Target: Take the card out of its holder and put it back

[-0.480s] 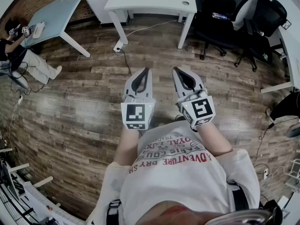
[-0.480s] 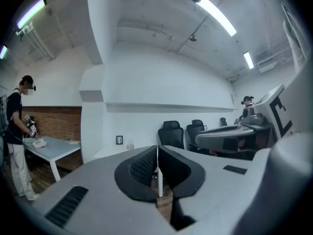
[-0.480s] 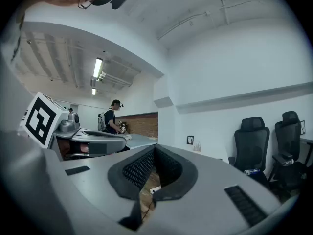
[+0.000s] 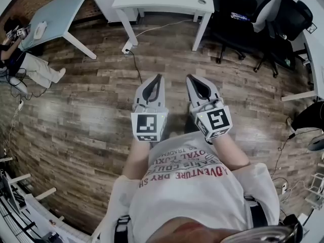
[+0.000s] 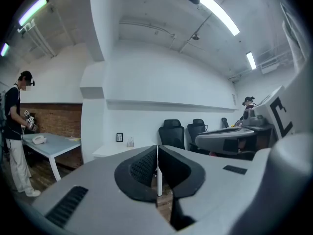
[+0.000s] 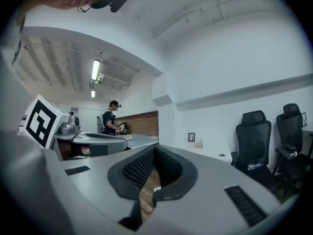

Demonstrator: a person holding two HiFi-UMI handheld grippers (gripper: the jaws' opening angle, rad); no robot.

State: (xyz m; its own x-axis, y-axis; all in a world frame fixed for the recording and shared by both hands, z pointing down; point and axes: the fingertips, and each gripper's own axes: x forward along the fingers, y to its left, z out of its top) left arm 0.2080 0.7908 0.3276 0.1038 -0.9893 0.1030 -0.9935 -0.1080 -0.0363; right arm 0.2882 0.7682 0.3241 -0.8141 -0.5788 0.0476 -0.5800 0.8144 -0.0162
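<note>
Standing over a wooden floor point(image 4: 91, 115), the wearer fills the bottom of the head view with a white printed shirt point(image 4: 192, 186), both forearms pushed forward from it. Just above, near the centre of the frame, the marker cubes point(image 4: 149, 125) face up toward the camera, probably so it can read them.

Beyond the cubes, the left gripper point(image 4: 159, 77) and right gripper point(image 4: 190, 77) sit side by side, close but apart, held roughly level and pointing toward the top of the frame. This reads as a resting or ready pose rather than a reach. Each gripper's own view shows its jaws brought together at the tips with nothing caught in them. The pale strip in the hollow of the left one looks like a desk leg beyond, not something held.

Bare boards lie ahead of the tips, crossed by a cable point(image 4: 136, 65). At top centre stands a white desk point(image 4: 162, 1), well apart from the grippers. On it, in the left gripper view, is a small dark-framed item point(image 5: 120, 137). It may be the holder, but it is too small to tell, and no card can be made out anywhere. The task looks not yet begun, and the desk would need approaching first.

Black office chairs point(image 4: 243, 19) stand at upper right. A blue table point(image 4: 55, 14) and another person point(image 4: 20, 59) occupy the upper left.
</note>
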